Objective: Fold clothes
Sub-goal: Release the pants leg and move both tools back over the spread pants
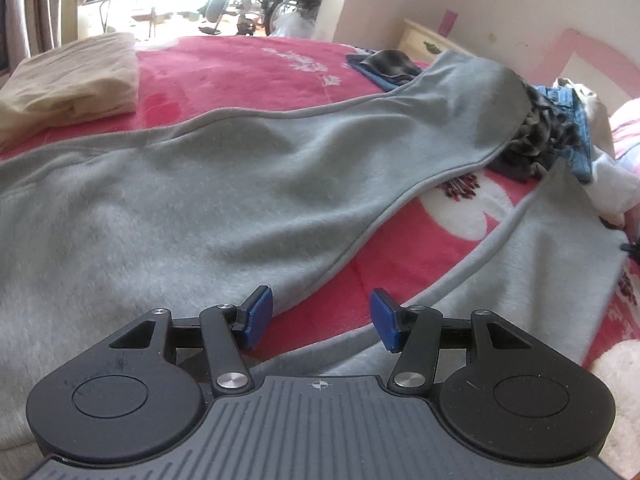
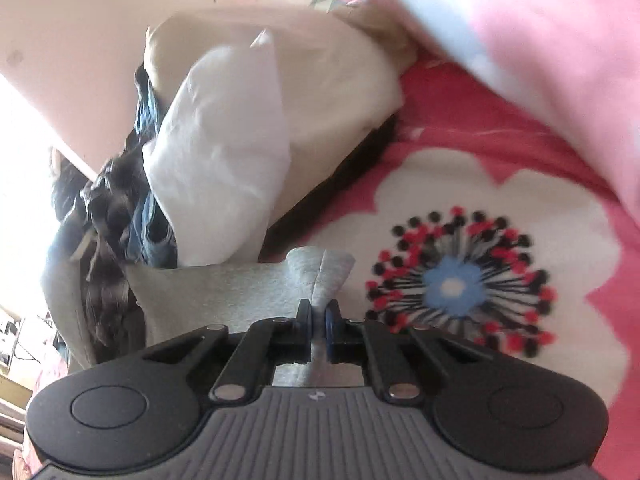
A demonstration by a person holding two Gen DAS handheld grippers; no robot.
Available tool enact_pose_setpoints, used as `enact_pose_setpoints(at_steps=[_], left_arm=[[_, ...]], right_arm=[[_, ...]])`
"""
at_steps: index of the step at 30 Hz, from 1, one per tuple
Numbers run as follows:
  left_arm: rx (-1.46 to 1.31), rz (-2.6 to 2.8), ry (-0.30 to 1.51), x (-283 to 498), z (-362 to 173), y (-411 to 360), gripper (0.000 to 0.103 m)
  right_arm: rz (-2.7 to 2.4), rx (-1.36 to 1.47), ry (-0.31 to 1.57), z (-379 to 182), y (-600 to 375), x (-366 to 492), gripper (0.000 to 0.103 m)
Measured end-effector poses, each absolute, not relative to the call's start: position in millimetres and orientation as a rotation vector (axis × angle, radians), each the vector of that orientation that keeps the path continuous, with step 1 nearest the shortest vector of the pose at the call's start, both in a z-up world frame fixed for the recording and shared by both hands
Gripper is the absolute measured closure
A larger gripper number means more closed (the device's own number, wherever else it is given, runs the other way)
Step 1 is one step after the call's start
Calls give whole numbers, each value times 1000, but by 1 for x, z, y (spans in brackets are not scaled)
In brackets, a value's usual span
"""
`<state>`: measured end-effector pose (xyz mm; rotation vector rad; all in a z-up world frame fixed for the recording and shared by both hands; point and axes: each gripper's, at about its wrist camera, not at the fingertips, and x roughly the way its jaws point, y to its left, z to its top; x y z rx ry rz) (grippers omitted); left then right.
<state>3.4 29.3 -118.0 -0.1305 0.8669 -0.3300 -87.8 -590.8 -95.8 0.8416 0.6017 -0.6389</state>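
Observation:
Grey fleece trousers (image 1: 224,184) lie spread across a pink flowered blanket (image 1: 248,60), one leg stretching to the far right and the other (image 1: 556,248) running along the right side. My left gripper (image 1: 321,318) hovers open over the crotch gap, its blue pads (image 1: 259,316) empty. In the right wrist view my right gripper (image 2: 319,314) is shut on a pinched end of the grey trousers (image 2: 320,272), which sticks up between the fingers. The rest of that grey cloth (image 2: 208,296) trails off to the left.
A folded beige garment (image 1: 72,80) sits at the far left of the bed. A heap of unfolded clothes (image 1: 548,136) lies at the far right, seen also as white cloth (image 2: 224,168), denim (image 2: 152,232) and a dark garment. A pink headboard and a nightstand (image 1: 432,42) stand behind.

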Motion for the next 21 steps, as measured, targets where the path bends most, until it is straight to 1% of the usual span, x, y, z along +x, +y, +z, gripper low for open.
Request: enact_pose_setpoints(at_steps=[5,8,10,12,16,20,21], left_arm=[[-117,-324,855,8,-123,26,49],[-121,-265,829,-6,-107,52,49],[-124,-226,812,-16,-96,70,49],[-127,-187,795,-25,-85,87,49],[-133,-109,759,-45,-63,123,49],[-137,-31,726,-64,-42,158,48],[-129,-13,735,-72,-40,164,48]], right_arm=[[-743,817,663,-111,-598,-97,96],[-775,770,735,-128,-597,-89,95],[-811,804,740,-130,-602,-91,92],[-879,818,729,-118,-607,-98,75],[-1004,743,685,-81,-605,-117,71],[-774,718,696,-44,-567,-108,71],[-667,687,735,-38,-547,-95,71]])
